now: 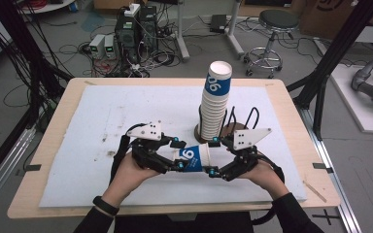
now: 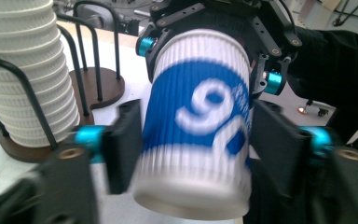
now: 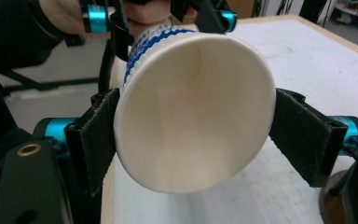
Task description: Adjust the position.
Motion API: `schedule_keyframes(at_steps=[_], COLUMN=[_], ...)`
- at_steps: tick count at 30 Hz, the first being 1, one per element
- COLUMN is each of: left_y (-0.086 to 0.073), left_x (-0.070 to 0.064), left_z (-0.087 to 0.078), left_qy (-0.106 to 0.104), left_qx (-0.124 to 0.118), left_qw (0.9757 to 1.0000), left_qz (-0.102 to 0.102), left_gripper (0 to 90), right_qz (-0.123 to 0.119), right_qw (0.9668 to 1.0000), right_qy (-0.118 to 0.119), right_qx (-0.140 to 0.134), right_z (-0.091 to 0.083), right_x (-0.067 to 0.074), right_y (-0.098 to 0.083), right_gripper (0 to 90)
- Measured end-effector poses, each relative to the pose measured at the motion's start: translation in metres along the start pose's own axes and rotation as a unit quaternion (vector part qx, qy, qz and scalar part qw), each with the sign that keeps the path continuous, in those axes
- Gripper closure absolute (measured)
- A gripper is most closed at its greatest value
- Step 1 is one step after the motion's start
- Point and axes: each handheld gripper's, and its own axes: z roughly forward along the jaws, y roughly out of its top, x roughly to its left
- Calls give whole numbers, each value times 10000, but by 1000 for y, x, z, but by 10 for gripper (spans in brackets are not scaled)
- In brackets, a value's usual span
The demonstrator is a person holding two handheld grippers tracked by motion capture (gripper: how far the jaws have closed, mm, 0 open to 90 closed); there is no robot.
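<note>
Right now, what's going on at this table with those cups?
A person holds one blue and white paper cup sideways above the table's white mat, between two handheld grippers. The left gripper clamps the cup's base end; the right gripper has its jaws on the open rim end. Behind stands a tall stack of cups in a wire holder.

- Left gripper (image 1: 178, 154) is held level above the table, jaws pressed against a paper cup (image 1: 194, 158) near its base.
- Right gripper (image 1: 213, 156) is pointed towards it, pads clamped on the cup's rim.
- Both forearms are brought in from below.
</note>
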Motion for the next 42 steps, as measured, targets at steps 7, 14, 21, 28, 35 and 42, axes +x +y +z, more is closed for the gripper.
schedule_keyframes(at_steps=[7,14,21,28,35,42], left_y=[-4,-3,-5,-17,-18,-19], left_x=[-1,3,1,9,7,6], left_z=[4,-3,8,10,21,33], left_qy=[-27,92,129,142,19,17], left_qx=[-71,-245,334,203,264,543], left_qw=[9999,9996,9994,9993,9994,9984], left_qz=[117,-140,-15,-289,-236,-141], left_gripper=[603,234,203,189,164,175], right_qz=[-112,33,73,260,251,223], right_qw=[9999,9998,9997,9982,9980,9982], right_qy=[-58,-81,-100,-139,-82,-22], right_qx=[9,-155,-228,-523,-579,-552], right_z=[1,-4,-6,-16,-16,-13], right_x=[3,-2,-2,-6,-5,-2], right_y=[2,-1,0,0,1,2], right_gripper=[205,208,214,215,223,224])
